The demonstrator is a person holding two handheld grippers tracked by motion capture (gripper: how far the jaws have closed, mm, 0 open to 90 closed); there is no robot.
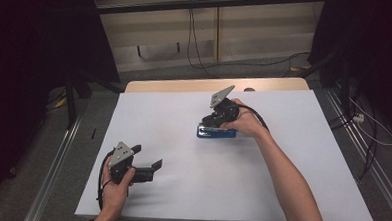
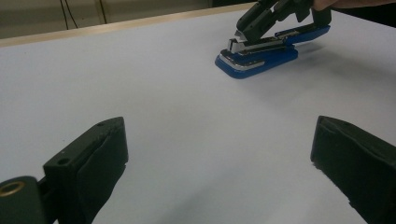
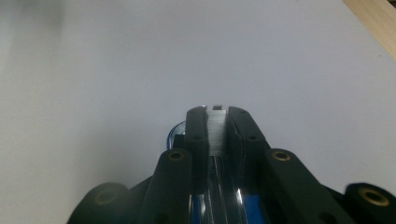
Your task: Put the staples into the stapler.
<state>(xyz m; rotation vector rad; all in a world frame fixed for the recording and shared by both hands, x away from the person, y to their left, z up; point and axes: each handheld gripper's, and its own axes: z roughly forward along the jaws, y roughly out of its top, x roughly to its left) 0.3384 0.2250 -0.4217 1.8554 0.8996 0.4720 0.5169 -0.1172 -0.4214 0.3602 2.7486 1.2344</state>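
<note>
A blue stapler (image 1: 217,133) lies on the white table (image 1: 190,190), right of centre. In the left gripper view the stapler (image 2: 261,58) shows its metal magazine, with the blue lid raised behind it. My right gripper (image 1: 214,119) leans down over the stapler's front end. Its jaws (image 3: 217,112) are shut on a silvery ridged strip of staples (image 3: 217,133), with blue stapler parts (image 3: 250,205) below. My left gripper (image 1: 147,157) hovers near the table's front left, open, with nothing between its jaws (image 2: 219,154). It points toward the stapler and the right gripper (image 2: 243,30).
A bare wooden strip (image 1: 185,85) runs along the table's far edge. Beyond it, cables (image 1: 192,40) hang and trail over the grey floor. Metal rails (image 1: 56,159) flank the table, and dark stands (image 1: 72,95) rise at the left.
</note>
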